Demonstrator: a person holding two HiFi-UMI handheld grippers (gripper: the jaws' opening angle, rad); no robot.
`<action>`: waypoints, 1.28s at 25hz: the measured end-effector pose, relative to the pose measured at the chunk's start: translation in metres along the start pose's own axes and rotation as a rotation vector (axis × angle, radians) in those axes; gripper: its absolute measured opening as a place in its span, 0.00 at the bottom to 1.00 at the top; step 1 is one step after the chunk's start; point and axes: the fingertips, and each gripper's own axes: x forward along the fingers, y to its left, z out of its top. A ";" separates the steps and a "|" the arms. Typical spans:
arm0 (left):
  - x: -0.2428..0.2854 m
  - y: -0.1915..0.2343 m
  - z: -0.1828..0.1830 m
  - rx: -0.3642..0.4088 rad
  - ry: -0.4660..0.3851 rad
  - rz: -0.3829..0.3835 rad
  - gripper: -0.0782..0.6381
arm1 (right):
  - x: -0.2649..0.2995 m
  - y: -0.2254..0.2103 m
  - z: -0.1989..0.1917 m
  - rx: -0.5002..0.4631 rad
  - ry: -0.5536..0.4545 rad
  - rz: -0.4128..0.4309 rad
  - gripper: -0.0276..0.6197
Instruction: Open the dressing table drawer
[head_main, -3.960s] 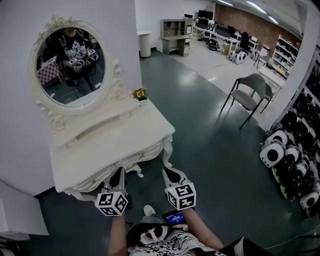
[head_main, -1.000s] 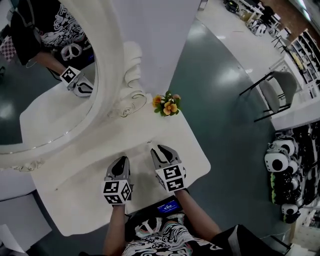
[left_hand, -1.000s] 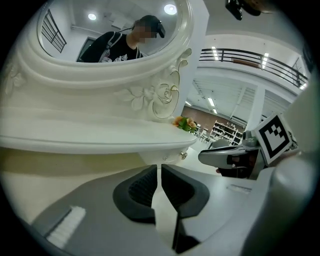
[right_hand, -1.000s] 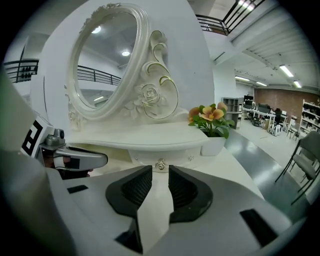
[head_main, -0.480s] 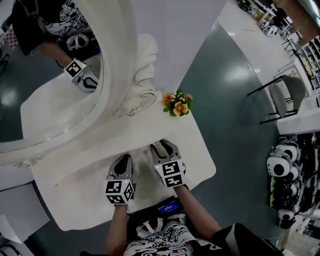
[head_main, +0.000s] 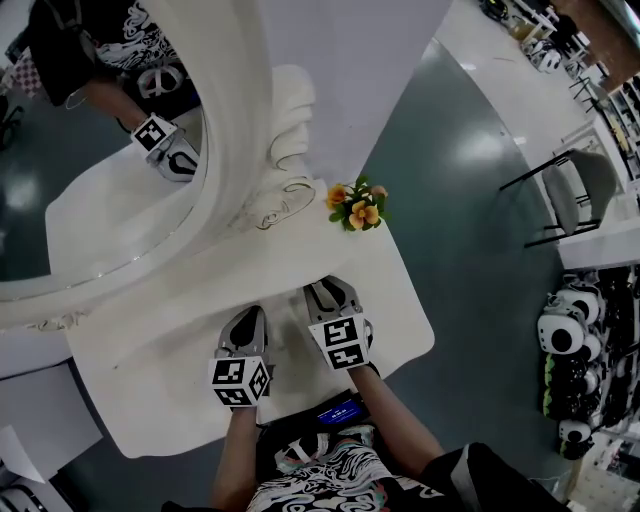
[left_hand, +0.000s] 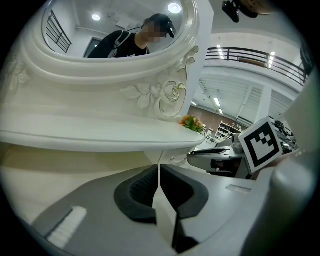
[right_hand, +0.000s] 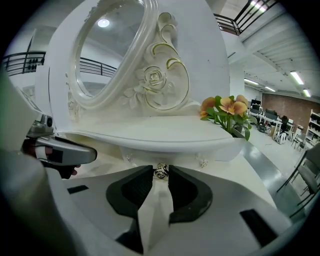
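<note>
The white dressing table (head_main: 150, 400) has a raised shelf under its oval mirror, with a small drawer front (right_hand: 180, 159) below that shelf. Both grippers hover over the tabletop and point at the shelf. In the right gripper view a small metal knob (right_hand: 161, 170) sits between the tips of my right gripper (right_hand: 160, 173). Its jaws are closing, and the pads stand just off the knob's sides. My left gripper (left_hand: 159, 172) is closing too, down to a thin slit, with nothing in it. Another small knob (left_hand: 172, 159) shows just past its tips. The head view hides both knobs.
A pot of orange flowers (head_main: 357, 207) stands on the shelf's right end, just right of the right gripper (head_main: 333, 295). The mirror (head_main: 80, 180) reflects a person and a gripper. A chair (head_main: 580, 190) and stacked gear stand on the green floor at the right.
Four seconds ago both grippers were low in front of the table; now they are over its top. In the last second the right gripper edged toward the shelf. The left stayed put.
</note>
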 end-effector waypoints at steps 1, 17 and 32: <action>0.000 -0.001 0.000 0.000 -0.002 0.001 0.13 | -0.001 0.000 -0.001 -0.001 0.003 -0.001 0.19; -0.001 -0.015 0.003 0.015 -0.014 -0.022 0.13 | -0.042 0.007 -0.035 0.027 0.045 -0.013 0.19; -0.022 -0.039 0.030 0.064 -0.078 -0.060 0.13 | -0.067 0.007 -0.042 0.100 0.050 -0.005 0.23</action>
